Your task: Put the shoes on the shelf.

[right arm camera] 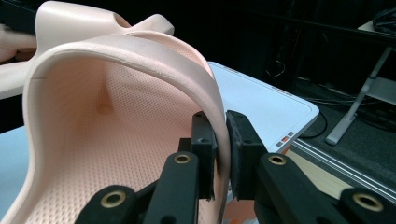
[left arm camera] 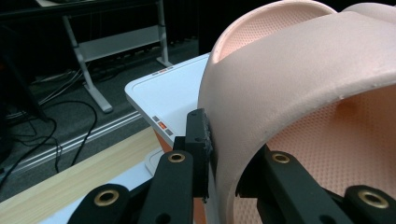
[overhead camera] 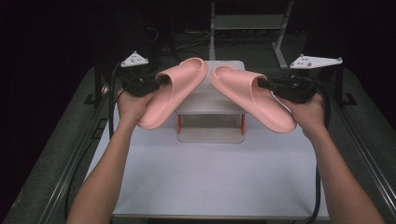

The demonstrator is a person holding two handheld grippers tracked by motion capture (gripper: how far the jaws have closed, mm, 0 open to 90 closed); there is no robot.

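My left gripper (overhead camera: 161,82) is clamped on the strap of the left slipper (overhead camera: 173,91); my right gripper (overhead camera: 261,83) pinches the right slipper (overhead camera: 250,95) strap. Both slippers are held above the white rack (overhead camera: 211,103).

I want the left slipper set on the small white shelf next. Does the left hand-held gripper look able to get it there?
Probably yes: the left hand-held gripper holds its slipper just beside the shelf, with nothing between them.
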